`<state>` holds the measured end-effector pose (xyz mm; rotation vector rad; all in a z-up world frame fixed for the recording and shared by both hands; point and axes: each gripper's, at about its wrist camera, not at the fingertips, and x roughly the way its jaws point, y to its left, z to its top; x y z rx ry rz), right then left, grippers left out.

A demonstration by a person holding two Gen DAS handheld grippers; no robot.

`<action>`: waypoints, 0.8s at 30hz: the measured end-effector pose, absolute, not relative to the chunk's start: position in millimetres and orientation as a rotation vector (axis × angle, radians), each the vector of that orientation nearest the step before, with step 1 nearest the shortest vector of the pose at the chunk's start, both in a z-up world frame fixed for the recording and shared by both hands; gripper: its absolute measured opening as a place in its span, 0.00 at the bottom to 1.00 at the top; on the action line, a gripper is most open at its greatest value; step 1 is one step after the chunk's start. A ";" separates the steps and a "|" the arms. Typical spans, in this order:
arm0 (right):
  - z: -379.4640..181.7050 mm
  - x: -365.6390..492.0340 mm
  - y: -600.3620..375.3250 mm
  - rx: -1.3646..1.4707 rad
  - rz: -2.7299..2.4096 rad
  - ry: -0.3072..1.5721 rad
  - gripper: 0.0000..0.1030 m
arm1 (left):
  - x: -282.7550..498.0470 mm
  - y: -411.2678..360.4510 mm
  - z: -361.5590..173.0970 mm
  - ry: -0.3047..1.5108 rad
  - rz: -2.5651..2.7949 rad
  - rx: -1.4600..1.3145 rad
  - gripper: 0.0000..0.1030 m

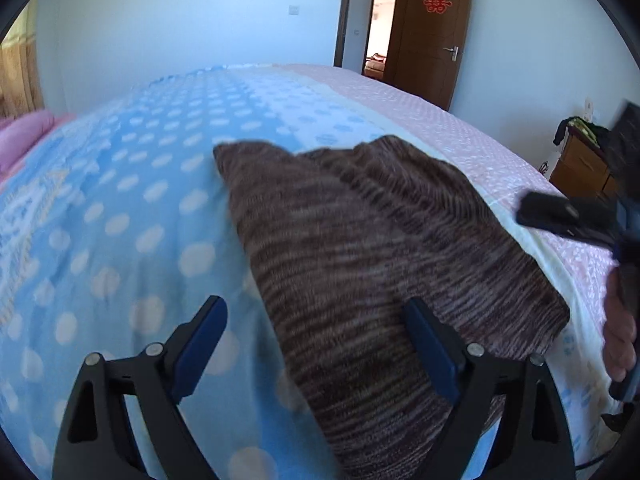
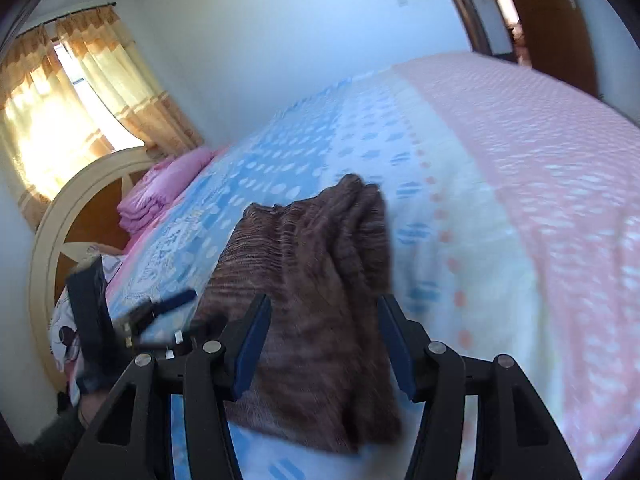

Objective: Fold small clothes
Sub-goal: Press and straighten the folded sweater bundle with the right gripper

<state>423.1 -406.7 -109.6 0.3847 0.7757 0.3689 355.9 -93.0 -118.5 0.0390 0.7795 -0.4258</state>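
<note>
A brown striped knit garment (image 1: 360, 248) lies folded into a long band on the bed's blue polka-dot blanket (image 1: 120, 208). My left gripper (image 1: 316, 340) is open, its jaws wide apart, hovering over the garment's near end with nothing between the pads. The garment also shows in the right wrist view (image 2: 316, 280). My right gripper (image 2: 324, 344) is open above the garment's near edge, empty. The right gripper appears in the left wrist view (image 1: 560, 216) at the right; the left gripper shows in the right wrist view (image 2: 152, 312) at the left.
The bed has a pink dotted sheet (image 2: 540, 160) on the far side. Folded pink bedding (image 2: 160, 192) lies by the curved headboard (image 2: 48, 240). A wooden door (image 1: 432, 36) and a wooden cabinet (image 1: 580, 164) stand beyond the bed.
</note>
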 end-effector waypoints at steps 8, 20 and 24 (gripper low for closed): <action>-125.9 459.2 -395.7 0.294 0.266 0.824 0.03 | 362.8 -74.1 -127.1 0.817 -0.442 -0.081 0.98; -107.9 458.5 -394.6 0.188 0.216 0.733 0.08 | 362.3 -89.0 -134.8 0.863 -0.410 0.004 1.00; -97.6 476.0 -360.5 0.121 0.382 0.759 0.27 | 357.7 -88.9 -133.6 0.851 -0.409 0.014 1.00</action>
